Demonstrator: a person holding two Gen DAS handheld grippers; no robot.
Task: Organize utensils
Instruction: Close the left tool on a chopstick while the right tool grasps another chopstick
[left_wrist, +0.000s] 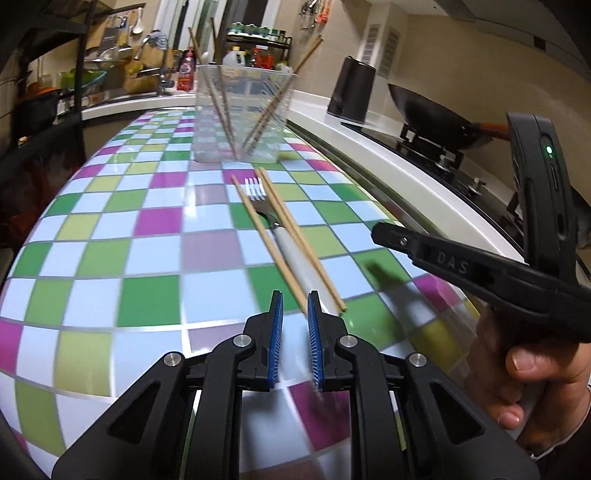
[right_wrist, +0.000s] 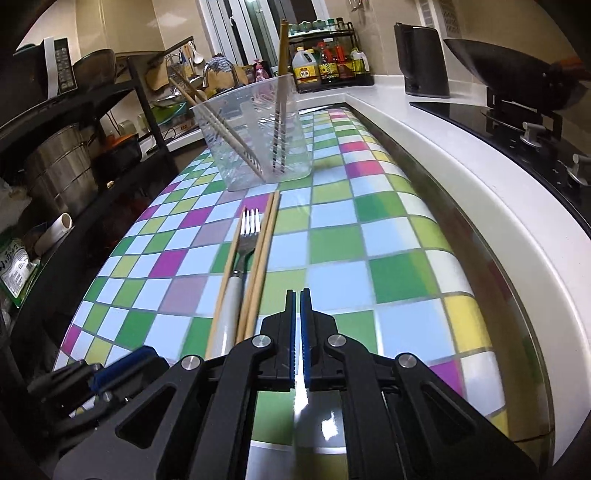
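A fork (left_wrist: 284, 240) (right_wrist: 242, 254) with a white handle lies on the checkered table among three loose wooden chopsticks (left_wrist: 258, 229) (right_wrist: 264, 251). A clear plastic cup (left_wrist: 242, 114) (right_wrist: 255, 133) behind them holds several chopsticks. My left gripper (left_wrist: 295, 306) hovers just short of the near ends of the fork and chopsticks, jaws slightly apart and empty. My right gripper (right_wrist: 297, 295) is shut and empty, hovering to the right of the utensils; it also shows in the left wrist view (left_wrist: 384, 232).
A white counter (right_wrist: 461, 155) borders the table on the right, with a stove, a black wok (left_wrist: 428, 107) and a dark kettle (right_wrist: 421, 59). A black shelf rack with pots (right_wrist: 62, 170) stands left. Bottles and a sink line the back.
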